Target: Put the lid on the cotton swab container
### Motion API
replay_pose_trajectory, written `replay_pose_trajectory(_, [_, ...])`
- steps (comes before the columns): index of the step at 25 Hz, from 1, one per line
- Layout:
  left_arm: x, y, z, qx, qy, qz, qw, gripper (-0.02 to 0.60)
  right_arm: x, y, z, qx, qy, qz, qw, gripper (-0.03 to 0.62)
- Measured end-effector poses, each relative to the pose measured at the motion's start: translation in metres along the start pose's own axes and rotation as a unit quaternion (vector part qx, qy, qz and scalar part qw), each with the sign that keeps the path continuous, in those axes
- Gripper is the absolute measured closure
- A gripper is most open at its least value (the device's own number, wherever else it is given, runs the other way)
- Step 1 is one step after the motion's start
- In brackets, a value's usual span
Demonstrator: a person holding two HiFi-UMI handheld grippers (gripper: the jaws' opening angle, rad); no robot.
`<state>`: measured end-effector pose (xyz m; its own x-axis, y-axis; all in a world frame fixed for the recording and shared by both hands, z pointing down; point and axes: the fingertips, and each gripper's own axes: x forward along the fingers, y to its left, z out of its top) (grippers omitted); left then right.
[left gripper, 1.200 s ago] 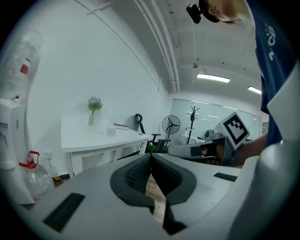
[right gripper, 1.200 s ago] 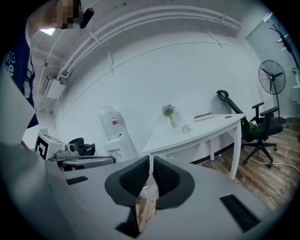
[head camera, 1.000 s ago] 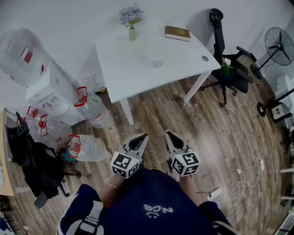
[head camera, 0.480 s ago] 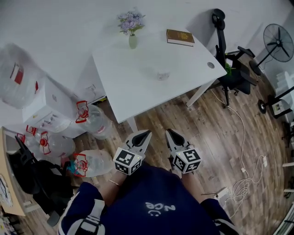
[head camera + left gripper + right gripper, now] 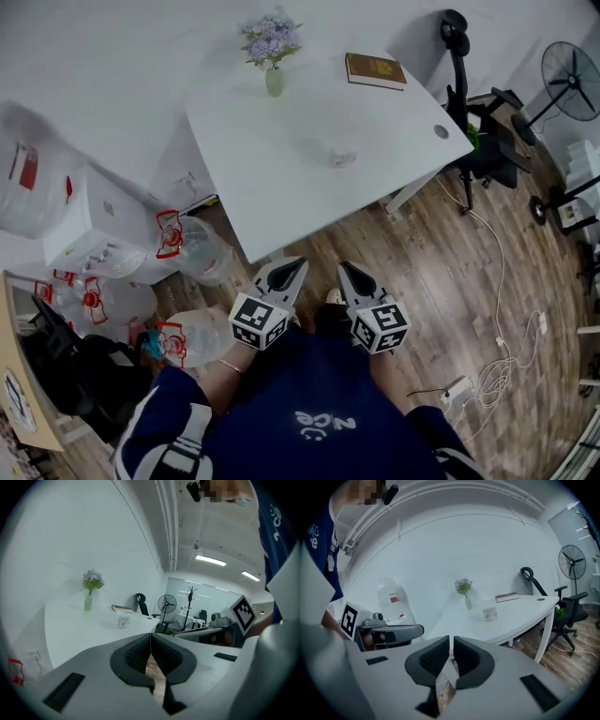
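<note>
The cotton swab container (image 5: 342, 157) is a small pale tub standing alone near the middle of the white table (image 5: 272, 178). It also shows in the left gripper view (image 5: 123, 620) and the right gripper view (image 5: 490, 611). At this distance I cannot make out a separate lid. My left gripper (image 5: 298, 267) and right gripper (image 5: 343, 272) hang side by side in front of my body, over the wood floor short of the table's near edge. Both are shut and hold nothing; the left pads (image 5: 140, 651) touch, and the right pads (image 5: 433, 656) stand a thin slit apart.
A vase of flowers (image 5: 274, 80) and a book (image 5: 375, 70) sit at the table's far side. Large water bottles (image 5: 192, 246) and a dispenser (image 5: 89, 225) crowd the floor at left. An office chair (image 5: 469, 112), a fan (image 5: 570, 80) and a cable with a power strip (image 5: 450, 392) are at right.
The head view has drifted toward the table, which now sits nearer and a little lower in the frame. Both grippers keep their place in front of my body, still shut.
</note>
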<state>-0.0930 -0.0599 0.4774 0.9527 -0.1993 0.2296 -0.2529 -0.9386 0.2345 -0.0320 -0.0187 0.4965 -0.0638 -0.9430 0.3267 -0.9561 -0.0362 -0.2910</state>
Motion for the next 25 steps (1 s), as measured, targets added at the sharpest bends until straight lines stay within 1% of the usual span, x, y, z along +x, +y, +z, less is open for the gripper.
replay_pose_trajectory(3, [0.008, 0.008, -0.004, -0.002, 0.010, 0.005, 0.9999, 0.561, 0.015, -0.006, 0.008, -0.001, -0.004, 0.006, 1.000, 0.536])
replay_pose_trajectory(6, [0.023, 0.016, -0.001, -0.009, 0.007, 0.014, 0.9998, 0.560, 0.031, -0.018, 0.018, -0.010, -0.001, 0.023, 1.000, 0.536])
replay_pose_trajectory(11, [0.060, 0.040, 0.015, -0.011, 0.001, 0.043, 0.9990, 0.560, 0.062, -0.056, 0.039, -0.012, 0.007, 0.046, 0.999, 0.536])
replay_pose_trajectory(15, [0.095, 0.063, 0.029, -0.013, 0.005, 0.064, 0.9978, 0.560, 0.095, -0.087, 0.067, -0.012, 0.006, 0.069, 0.998, 0.536])
replay_pose_trajectory(21, [0.145, 0.085, 0.053, -0.012, -0.002, 0.089, 0.9960, 0.560, 0.138, -0.127, 0.111, -0.021, -0.006, 0.104, 0.994, 0.536])
replay_pose_trajectory(25, [0.175, 0.097, 0.059, -0.017, 0.007, 0.105, 0.9943, 0.560, 0.155, -0.152, 0.129, -0.031, -0.002, 0.118, 0.993, 0.536])
